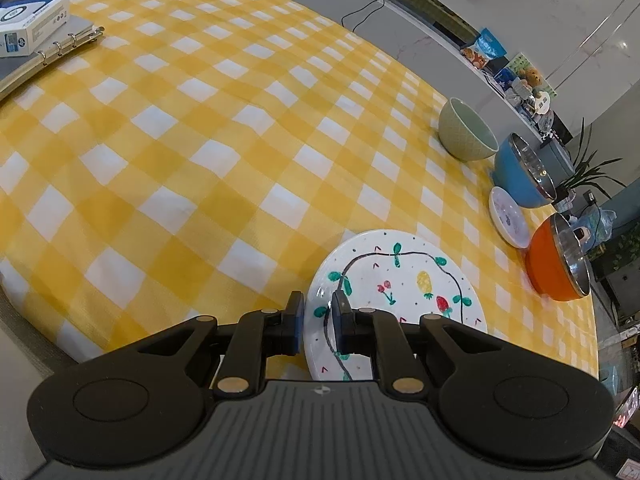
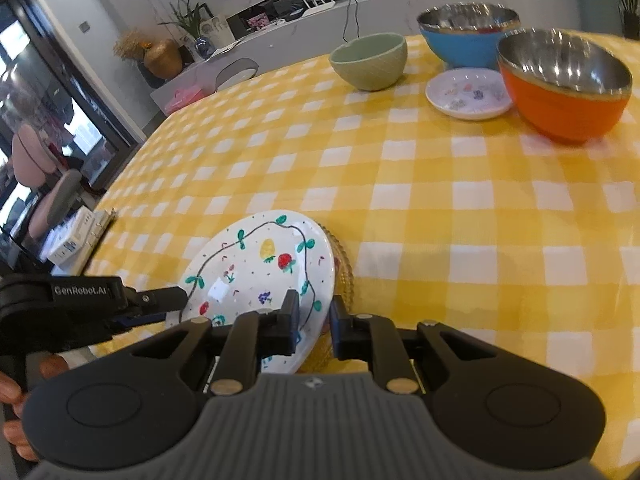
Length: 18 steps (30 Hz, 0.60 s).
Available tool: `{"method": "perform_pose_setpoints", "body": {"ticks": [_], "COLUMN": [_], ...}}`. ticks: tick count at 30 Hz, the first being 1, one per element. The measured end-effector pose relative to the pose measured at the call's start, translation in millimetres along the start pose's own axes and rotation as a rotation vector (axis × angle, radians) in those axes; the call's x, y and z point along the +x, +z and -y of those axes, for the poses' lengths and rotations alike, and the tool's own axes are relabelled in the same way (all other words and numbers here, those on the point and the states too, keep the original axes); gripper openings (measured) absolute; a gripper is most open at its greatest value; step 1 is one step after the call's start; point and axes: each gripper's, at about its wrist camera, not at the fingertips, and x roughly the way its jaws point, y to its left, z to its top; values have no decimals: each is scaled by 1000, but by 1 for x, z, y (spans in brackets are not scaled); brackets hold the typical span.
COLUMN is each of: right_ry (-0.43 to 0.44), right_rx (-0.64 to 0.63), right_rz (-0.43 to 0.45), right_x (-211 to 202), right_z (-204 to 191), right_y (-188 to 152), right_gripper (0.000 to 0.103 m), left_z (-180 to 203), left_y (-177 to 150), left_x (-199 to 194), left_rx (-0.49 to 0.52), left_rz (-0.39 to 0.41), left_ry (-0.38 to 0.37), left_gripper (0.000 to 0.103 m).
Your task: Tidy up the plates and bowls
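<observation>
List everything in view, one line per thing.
painted plate: one, white with fruit drawings, near table edge
amber plate: one, amber glass, under the painted plate
green bowl: one, pale green, far side
blue bowl: one, blue with steel inside, beside the green bowl
orange bowl: one, orange with steel inside, far right
saucer: one, white, between blue and orange bowls
tablecloth: one, yellow-white check, over the table
box: one, white-blue, on the binder
binder: one, grey, far left edge
left gripper: black, fingers on plate rim
right gripper: black, fingers on opposite rim
hand: one, behind left gripper
</observation>
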Motion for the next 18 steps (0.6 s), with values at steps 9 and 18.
{"method": "perform_pose_setpoints", "body": {"ticks": [9, 18], "right_ry": [-91, -188], "right_rx": [-171, -312], "right_rz": [36, 56], "right_x": [2, 5], "right_z": [-16, -30], "right_y": [-4, -10], "right_gripper": [14, 1], "left_z": [5, 14], "left_y": [-1, -3], "left_x": [-2, -4], "left_rx": [43, 97], "left_rz": [14, 25], "left_ry": [20, 31], "left_gripper": [16, 9]}}
